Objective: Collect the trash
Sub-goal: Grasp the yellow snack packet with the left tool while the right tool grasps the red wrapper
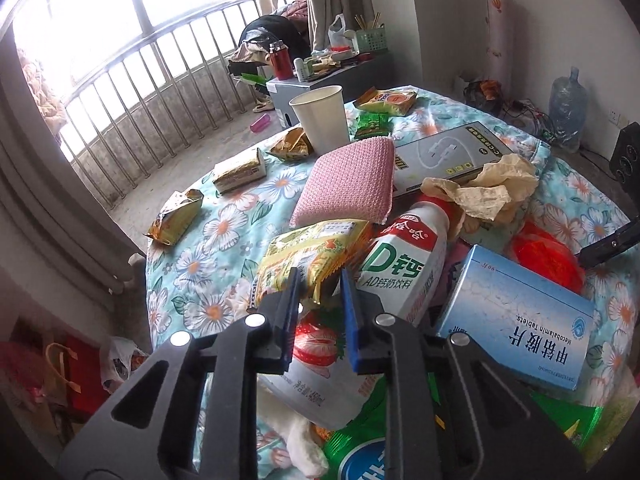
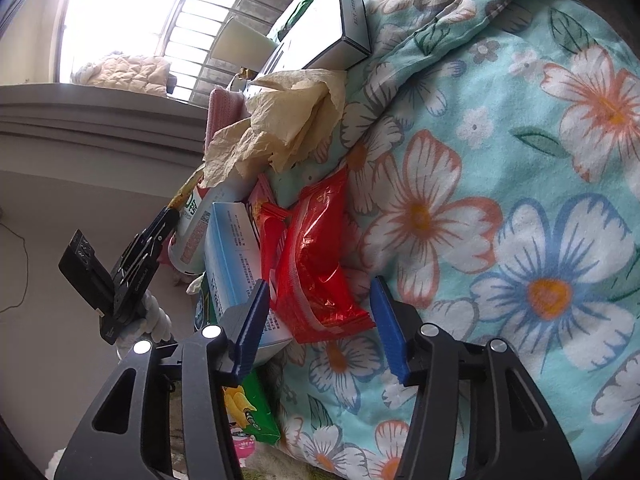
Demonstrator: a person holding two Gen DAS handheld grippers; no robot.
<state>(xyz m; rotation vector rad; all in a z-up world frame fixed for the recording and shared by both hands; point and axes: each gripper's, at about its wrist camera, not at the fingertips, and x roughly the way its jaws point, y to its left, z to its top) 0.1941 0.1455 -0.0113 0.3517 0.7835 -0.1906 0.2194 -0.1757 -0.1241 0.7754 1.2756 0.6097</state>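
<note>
Blue pads of left hand-held gripper [image 1: 320, 280] clamped on yellow snack wrapper [image 1: 316, 252], lower centre. Right hand-held gripper [image 2: 318, 312] apart around red wrapper [image 2: 320, 256]. Beyond: floral-cloth surface [image 1: 224, 240], paper cup [image 1: 320, 116] upper centre.

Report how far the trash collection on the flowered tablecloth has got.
Done: nothing visibly collected. In hand: the left gripper pinches the yellow snack wrapper; the right gripper stands open around the red foil wrapper. Left: crumpled beige tissue, white paper cup, small gold wrappers.
</note>
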